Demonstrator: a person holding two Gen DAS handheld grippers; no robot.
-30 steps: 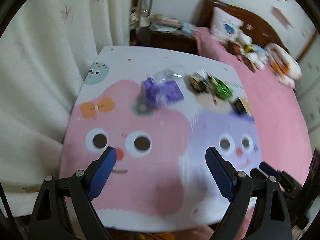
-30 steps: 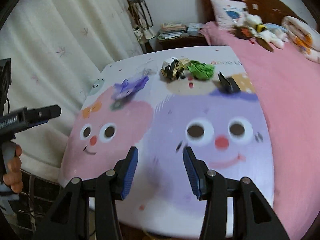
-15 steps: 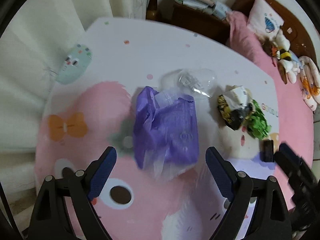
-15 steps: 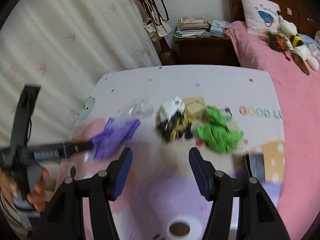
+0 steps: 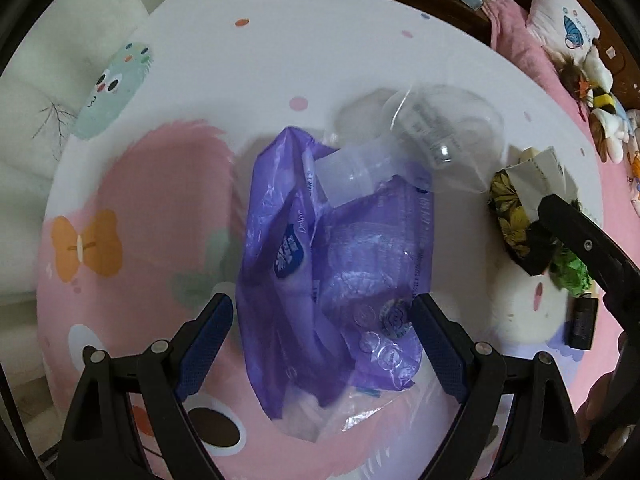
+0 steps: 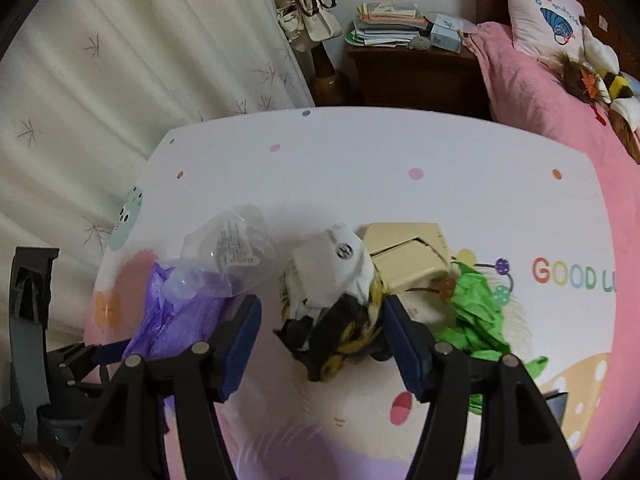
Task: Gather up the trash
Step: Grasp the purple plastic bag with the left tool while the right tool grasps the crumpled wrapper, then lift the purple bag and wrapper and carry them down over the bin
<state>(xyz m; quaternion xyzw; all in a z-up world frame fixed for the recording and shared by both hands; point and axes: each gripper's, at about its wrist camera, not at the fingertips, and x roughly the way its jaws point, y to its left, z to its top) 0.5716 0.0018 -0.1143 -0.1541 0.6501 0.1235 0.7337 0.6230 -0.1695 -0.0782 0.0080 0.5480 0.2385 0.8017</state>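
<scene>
Holding our left tongs (image 5: 322, 346) spread around the purple bag (image 5: 328, 280) on the counter (image 5: 360, 64), we open our right tongs (image 6: 320, 344) around the crumpled wrapper (image 6: 332, 312), not pinching. Thin plastic may slip if we close shallowly.

A: Where does the left wrist camera look from?
B: Straight down, close over the purple plastic bag (image 5: 332, 280) on the cartoon-print table (image 5: 168, 184).
A: And the right?
B: Tilted downward, close, facing the nightstand (image 6: 416, 68). Both 2 views share the purple plastic bag (image 6: 180, 320) and crumpled yellow-black wrapper (image 6: 340, 320).
</scene>
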